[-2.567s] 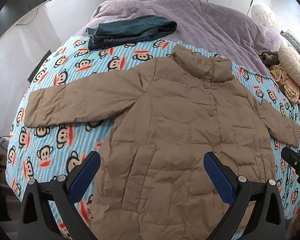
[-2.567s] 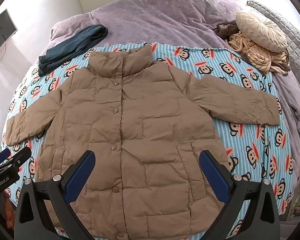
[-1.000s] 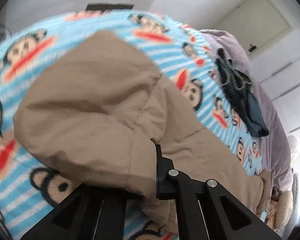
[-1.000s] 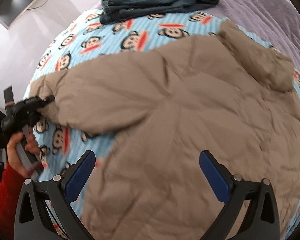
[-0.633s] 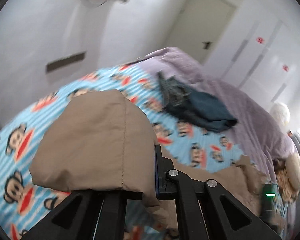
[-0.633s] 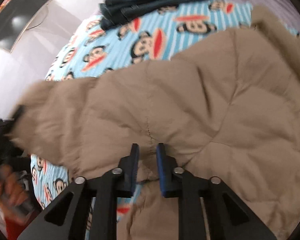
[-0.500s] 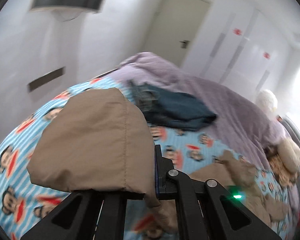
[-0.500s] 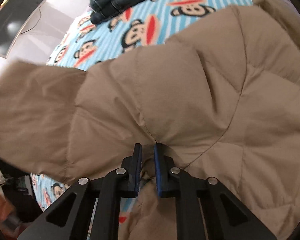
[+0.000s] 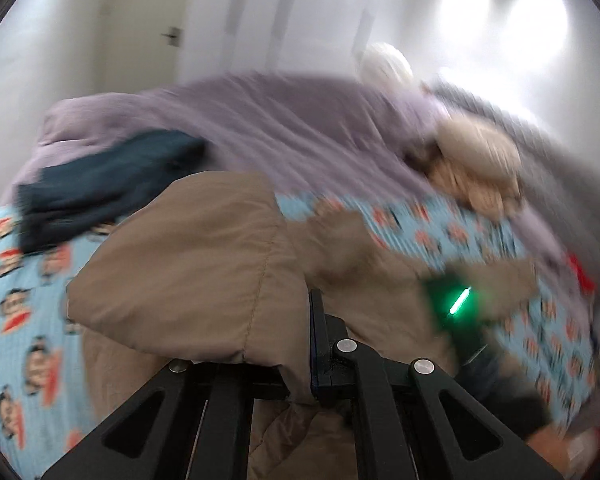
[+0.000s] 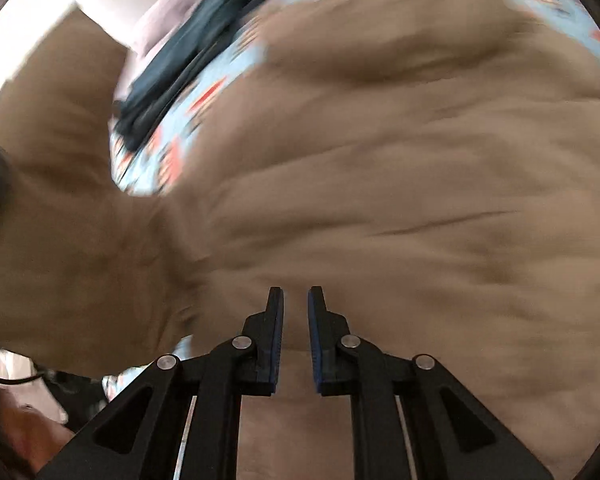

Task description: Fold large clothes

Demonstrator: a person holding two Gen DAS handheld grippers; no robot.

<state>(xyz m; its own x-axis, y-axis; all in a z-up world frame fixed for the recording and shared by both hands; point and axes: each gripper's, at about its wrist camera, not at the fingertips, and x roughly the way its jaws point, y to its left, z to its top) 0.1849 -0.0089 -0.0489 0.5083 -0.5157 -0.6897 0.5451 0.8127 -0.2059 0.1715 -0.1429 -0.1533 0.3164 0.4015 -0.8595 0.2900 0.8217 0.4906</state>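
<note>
The tan puffer coat point(image 10: 400, 180) lies spread on a monkey-print blanket point(image 9: 20, 280) on the bed. My left gripper point(image 9: 306, 328) is shut on the coat's sleeve cuff point(image 9: 188, 264), which it holds lifted above the coat's body; the cuff hides one finger. In the right wrist view that raised sleeve point(image 10: 60, 120) fills the left side. My right gripper point(image 10: 296, 308) has its jaws nearly together, with a fold of coat fabric pinched between the blue pads near the sleeve's root. It also shows, blurred and with a green light, as the right gripper point(image 9: 456, 304) over the coat.
Folded dark jeans point(image 9: 100, 184) lie on the blanket's far left by the purple duvet point(image 9: 300, 120). Beige cushions and a knitted throw point(image 9: 476, 160) sit at the far right. A person's hand point(image 10: 20, 432) shows at the lower left. Both views are blurred.
My left gripper has carried the sleeve up off the blanket and swung it right, over the coat's body. My right gripper has shut on the coat near the sleeve's root and shifted with it.
</note>
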